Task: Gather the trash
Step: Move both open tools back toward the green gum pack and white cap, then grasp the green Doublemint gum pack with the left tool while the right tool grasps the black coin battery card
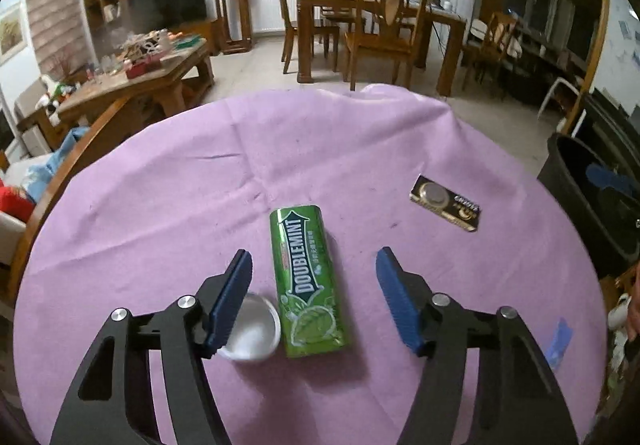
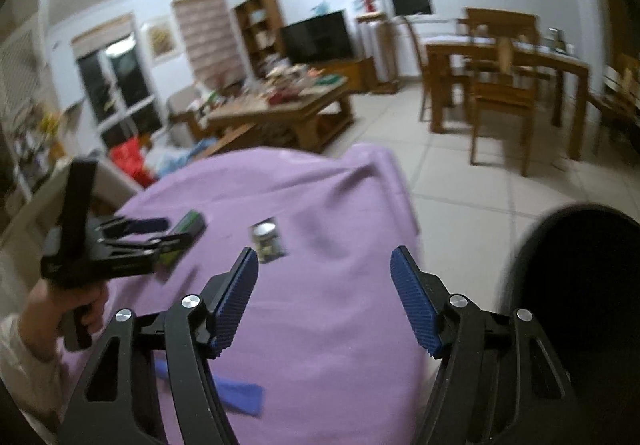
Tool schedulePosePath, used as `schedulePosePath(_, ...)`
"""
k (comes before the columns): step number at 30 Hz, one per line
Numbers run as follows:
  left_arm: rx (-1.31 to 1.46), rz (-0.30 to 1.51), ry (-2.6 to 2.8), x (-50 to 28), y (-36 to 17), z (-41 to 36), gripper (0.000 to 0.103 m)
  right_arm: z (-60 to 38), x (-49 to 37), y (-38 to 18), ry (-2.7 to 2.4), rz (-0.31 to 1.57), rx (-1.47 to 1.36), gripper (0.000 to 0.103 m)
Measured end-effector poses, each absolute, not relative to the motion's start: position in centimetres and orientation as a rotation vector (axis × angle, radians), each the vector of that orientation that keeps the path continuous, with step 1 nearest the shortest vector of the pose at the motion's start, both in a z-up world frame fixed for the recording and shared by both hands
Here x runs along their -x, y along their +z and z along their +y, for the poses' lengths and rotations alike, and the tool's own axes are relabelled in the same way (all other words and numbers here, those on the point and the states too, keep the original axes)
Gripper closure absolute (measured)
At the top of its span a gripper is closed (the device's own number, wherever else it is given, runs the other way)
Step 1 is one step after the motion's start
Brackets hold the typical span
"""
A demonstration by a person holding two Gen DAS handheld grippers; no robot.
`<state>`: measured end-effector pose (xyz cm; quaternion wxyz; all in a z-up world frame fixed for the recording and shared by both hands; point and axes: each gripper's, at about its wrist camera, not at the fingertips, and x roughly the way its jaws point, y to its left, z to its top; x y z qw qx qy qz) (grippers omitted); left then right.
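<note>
A green Doublemint gum pack [image 1: 308, 281] lies flat on the purple cloth [image 1: 168, 205]. My left gripper [image 1: 314, 265] is open and straddles the pack without touching it. A white round lid [image 1: 256, 333] sits partly under its left finger. A button-battery card [image 1: 446, 202] lies further right. In the right wrist view my right gripper [image 2: 324, 259] is open and empty above the cloth [image 2: 328, 317], just short of the battery card [image 2: 267, 241]. The left gripper [image 2: 132, 241], held by a hand, hovers over the gum pack [image 2: 188, 227] there. That view is blurred.
A black trash bin [image 1: 592, 201] stands off the table's right edge, also seen as a dark bin [image 2: 584, 285]. A blue scrap [image 1: 560, 341] lies at the cloth's right rim, the blue scrap [image 2: 244, 397] near my right gripper's base. Wooden dining furniture [image 1: 384, 25] and a cluttered coffee table [image 1: 152, 65] stand beyond.
</note>
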<state>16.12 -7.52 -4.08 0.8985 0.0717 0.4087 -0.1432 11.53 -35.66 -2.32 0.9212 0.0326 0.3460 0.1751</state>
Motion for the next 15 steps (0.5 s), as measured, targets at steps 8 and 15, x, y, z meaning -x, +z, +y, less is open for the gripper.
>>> schedulePosePath(8,-0.111,0.845,-0.339,-16.5,-5.0,-6.2,0.066,-29.4,-16.3,-4.2,0.434,0.838,0.097,0.039)
schedulePosePath(15,-0.058,0.824,-0.376,-16.6,-4.6,-6.0,0.072,-26.8,-20.2,-6.3,0.450,0.909,0.170,0.048)
